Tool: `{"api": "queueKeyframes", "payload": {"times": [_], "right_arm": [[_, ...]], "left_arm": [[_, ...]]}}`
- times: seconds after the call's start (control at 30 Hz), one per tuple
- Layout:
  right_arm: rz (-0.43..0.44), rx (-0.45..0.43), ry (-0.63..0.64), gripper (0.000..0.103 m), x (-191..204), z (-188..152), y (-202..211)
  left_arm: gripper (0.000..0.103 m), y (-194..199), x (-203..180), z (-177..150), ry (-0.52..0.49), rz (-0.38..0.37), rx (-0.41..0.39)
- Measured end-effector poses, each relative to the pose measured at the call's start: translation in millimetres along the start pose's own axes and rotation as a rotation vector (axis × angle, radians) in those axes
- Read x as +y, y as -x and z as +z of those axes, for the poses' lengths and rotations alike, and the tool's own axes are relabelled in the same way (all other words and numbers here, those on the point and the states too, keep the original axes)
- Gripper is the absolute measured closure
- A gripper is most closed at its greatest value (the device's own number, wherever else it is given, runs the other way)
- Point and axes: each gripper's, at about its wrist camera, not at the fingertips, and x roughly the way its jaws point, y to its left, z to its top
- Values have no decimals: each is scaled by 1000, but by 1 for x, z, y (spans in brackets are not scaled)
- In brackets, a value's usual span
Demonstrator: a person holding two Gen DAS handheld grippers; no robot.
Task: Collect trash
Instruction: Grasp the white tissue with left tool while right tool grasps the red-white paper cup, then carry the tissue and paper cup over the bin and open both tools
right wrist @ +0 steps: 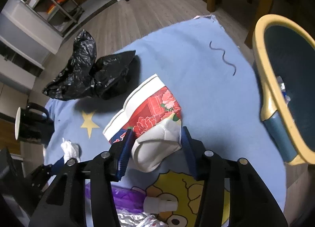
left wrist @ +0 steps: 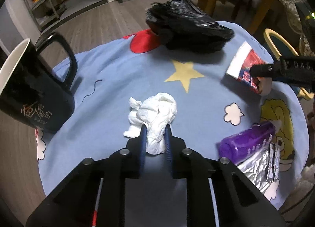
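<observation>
The left gripper [left wrist: 155,134] was seen with its blue-padded fingers pinched on a crumpled white tissue wad [left wrist: 155,116], the wad bulging out beyond the fingertips over the light blue cartoon-print tablecloth [left wrist: 122,73]. The same wad [right wrist: 69,149] was visible at the lower left of the right wrist view.

The right gripper [right wrist: 155,142] was recorded with its fingers clamped on the crushed base of a flattened red-and-white paper cup with a floral print [right wrist: 149,108]; the cup's rim pointed away from the gripper, toward a crumpled black plastic bag [right wrist: 92,73]. In the left wrist view the cup [left wrist: 246,65] was seen near the cloth's right edge, held by the right gripper's dark fingers.

The black bag [left wrist: 189,28] lay at the far side of the cloth, beyond a yellow star print. A black ceramic mug with a white interior [left wrist: 33,87] stood at the cloth's left edge. A purple squeeze pouch with silver foil end [left wrist: 250,144] lay at the near right. A yellow-rimmed blue waste bin [right wrist: 275,93] stood beside the table to the right, some scraps visible inside.
</observation>
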Motion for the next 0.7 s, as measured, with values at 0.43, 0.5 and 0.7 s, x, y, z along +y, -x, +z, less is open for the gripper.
{"api": "queueKeyframes", "payload": {"times": [0.43, 0.5, 0.7], "right_arm": [[80, -110, -58, 54, -14, 15, 90], [106, -151, -46, 54, -17, 21, 118], [39, -239, 15, 54, -48, 25, 172]], "left_arm": [[88, 73, -29, 12, -37, -40, -149], [88, 84, -35, 12, -46, -51, -167], [88, 104, -52, 12, -89, -70, -178]]}}
